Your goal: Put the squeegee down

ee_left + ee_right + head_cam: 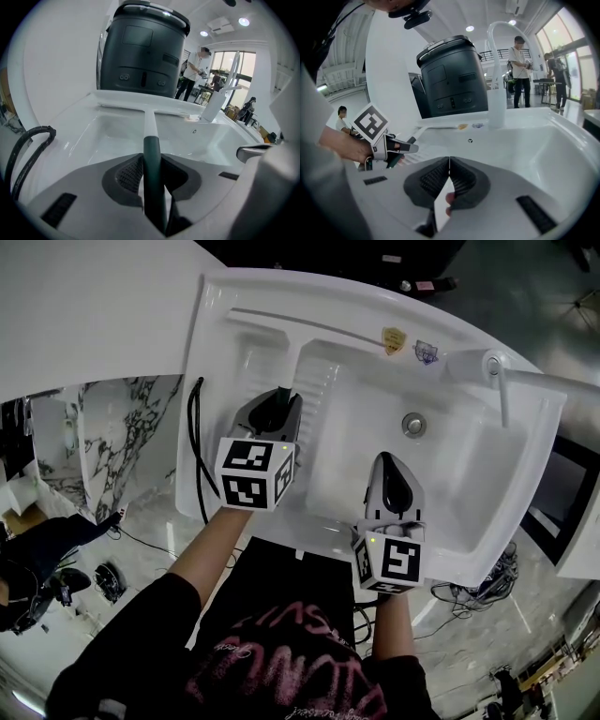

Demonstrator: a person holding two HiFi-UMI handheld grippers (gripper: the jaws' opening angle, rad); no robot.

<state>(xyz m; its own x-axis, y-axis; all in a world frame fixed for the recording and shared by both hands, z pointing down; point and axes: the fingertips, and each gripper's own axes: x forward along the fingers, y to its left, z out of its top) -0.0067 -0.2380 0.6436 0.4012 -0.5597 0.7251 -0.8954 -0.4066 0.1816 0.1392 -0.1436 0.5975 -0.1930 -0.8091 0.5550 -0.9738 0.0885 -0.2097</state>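
The left claw [151, 161] pinches the squeegee [287, 351] by its dark handle, and the white blade lies along the back ledge of the sink [469, 474]. The right claw [449, 168] hangs over the sink, pressed together and empty.

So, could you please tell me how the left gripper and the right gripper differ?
The left gripper is shut on the dark green handle of the white squeegee; the right gripper has its jaws meeting with nothing between. The left gripper is over the white sink's left section, the right gripper over its main basin. Both are grey with marker cubes.
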